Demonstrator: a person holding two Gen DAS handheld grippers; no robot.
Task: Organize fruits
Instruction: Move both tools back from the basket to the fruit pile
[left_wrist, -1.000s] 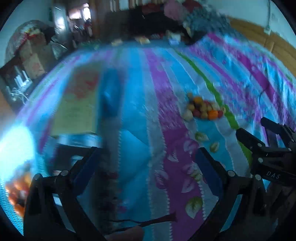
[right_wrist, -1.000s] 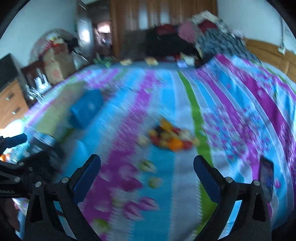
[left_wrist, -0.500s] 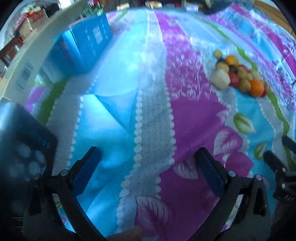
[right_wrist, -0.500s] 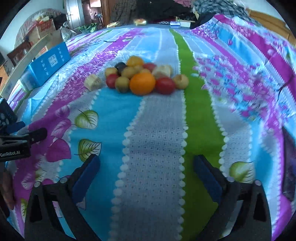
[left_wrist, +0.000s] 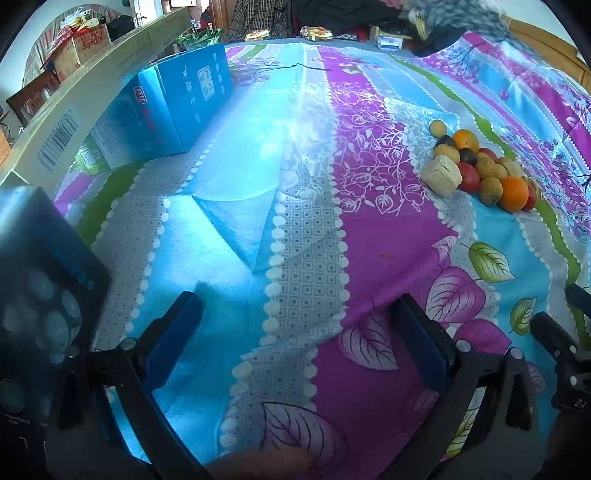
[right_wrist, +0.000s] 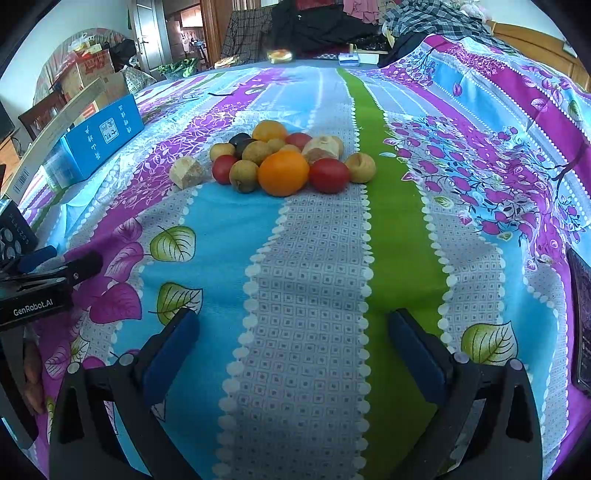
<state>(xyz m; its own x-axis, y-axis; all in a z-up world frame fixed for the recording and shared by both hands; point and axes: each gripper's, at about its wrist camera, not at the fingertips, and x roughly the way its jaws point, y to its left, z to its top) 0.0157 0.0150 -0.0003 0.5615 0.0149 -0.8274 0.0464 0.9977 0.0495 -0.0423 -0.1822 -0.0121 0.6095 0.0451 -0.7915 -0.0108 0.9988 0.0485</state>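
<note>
A heap of fruit lies on the striped floral bedspread (right_wrist: 314, 258): a large orange (right_wrist: 283, 173), red fruits (right_wrist: 328, 175), brown kiwis (right_wrist: 243, 175), a smaller orange (right_wrist: 269, 130) and a pale cut chunk (right_wrist: 187, 172). In the left wrist view the same heap (left_wrist: 480, 168) sits at the upper right. My right gripper (right_wrist: 295, 354) is open, low over the cloth, well short of the heap. My left gripper (left_wrist: 301, 336) is also open with nothing between its fingers, and it shows at the left edge (right_wrist: 44, 273) of the right wrist view.
A blue carton (left_wrist: 173, 110) lies at the left, against a long white box (left_wrist: 85, 107). A dark box (left_wrist: 40, 295) stands close at the near left. A dark flat object (right_wrist: 581, 321) lies at the right edge. Clothes and furniture crowd the far end.
Both grippers have dropped low toward the bedspread over the last second and have nearly settled. Both stay open and hold nothing.
</note>
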